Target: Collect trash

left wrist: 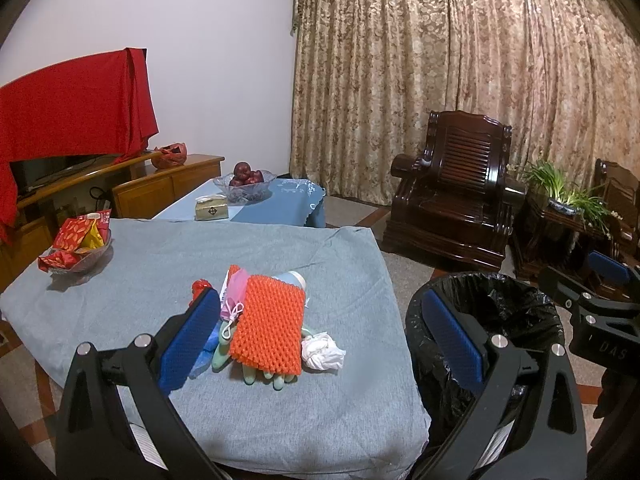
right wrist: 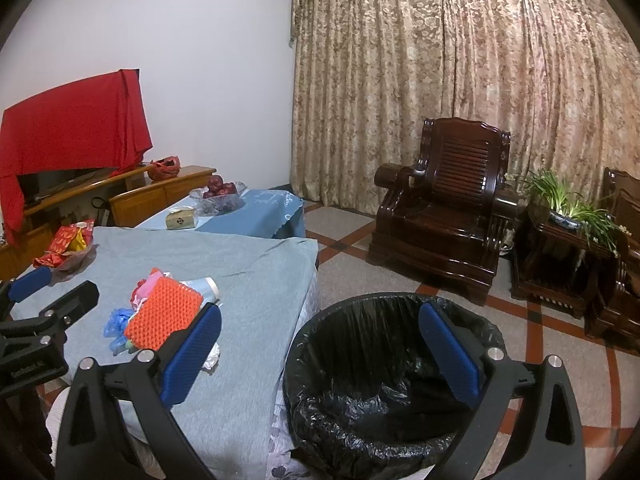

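Observation:
A pile of trash lies on the grey-covered table [left wrist: 120, 304]: an orange foam net sleeve [left wrist: 268, 324], a crumpled white tissue [left wrist: 322, 352], a pale green glove [left wrist: 256, 372], pink mesh [left wrist: 236, 288], blue plastic [right wrist: 116, 326] and a paper cup [left wrist: 294, 280]. My left gripper [left wrist: 320, 328] is open and empty, its fingers either side of the pile. My right gripper [right wrist: 320, 340] is open and empty above the black-lined trash bin [right wrist: 380, 400], which stands on the floor right of the table. The orange sleeve [right wrist: 164, 316] also shows in the right wrist view.
A glass bowl of red snack packets [left wrist: 76, 248] sits at the table's far left. Beyond is a blue-covered table with a bowl of apples [left wrist: 246, 182] and a tissue box [left wrist: 211, 209]. A dark wooden armchair [left wrist: 452, 192] and a plant stand [left wrist: 560, 204] are at right.

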`<state>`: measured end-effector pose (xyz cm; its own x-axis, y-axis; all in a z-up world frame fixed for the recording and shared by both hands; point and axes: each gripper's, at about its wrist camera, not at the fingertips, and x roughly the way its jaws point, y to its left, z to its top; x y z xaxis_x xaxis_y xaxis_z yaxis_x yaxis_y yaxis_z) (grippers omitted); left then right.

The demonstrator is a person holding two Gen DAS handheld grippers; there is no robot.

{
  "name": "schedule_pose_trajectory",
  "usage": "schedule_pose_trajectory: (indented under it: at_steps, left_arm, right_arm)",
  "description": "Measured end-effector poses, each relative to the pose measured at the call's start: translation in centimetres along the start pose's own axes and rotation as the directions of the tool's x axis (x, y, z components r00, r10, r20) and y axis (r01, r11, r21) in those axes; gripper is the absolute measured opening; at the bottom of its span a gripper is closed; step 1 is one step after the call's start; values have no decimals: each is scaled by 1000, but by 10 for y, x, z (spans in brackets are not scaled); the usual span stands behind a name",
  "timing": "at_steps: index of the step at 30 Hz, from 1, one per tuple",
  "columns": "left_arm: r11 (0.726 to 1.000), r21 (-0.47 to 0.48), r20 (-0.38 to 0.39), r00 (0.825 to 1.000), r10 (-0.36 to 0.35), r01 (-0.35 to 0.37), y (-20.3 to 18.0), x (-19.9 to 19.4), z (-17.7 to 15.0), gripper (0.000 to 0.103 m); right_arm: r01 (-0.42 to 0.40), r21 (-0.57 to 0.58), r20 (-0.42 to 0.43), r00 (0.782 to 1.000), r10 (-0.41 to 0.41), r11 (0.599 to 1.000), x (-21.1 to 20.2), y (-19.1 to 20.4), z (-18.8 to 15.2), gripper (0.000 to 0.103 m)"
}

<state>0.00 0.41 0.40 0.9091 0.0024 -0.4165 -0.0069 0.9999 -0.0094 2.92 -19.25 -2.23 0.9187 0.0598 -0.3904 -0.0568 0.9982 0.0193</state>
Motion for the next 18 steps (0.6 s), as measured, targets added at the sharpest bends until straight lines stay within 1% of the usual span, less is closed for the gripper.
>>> schedule_pose_trajectory:
  at_steps: [5, 6, 7, 18]
  left_arm:
    - [1000, -1, -3, 1000, 0, 0, 2, 1, 3, 98]
    - [1000, 0, 3, 1000, 0, 0, 0, 0, -1, 98]
    - [1000, -1, 2, 1000, 0, 0, 0, 0, 0, 98]
    - [1000, -3, 1, 1000, -2, 2, 2, 0, 1, 98]
  right_arm:
    - [-3, -1, -3, 1000, 3, 1000, -1, -1, 4, 97]
    - [-3, -1, -3, 1000, 3, 1000, -1, -1, 6, 97]
    - [-2, 0, 0, 1000, 2, 1000, 1, -1, -2, 97]
    - [1, 0, -3, 1000, -1, 1000, 3, 0, -2, 97]
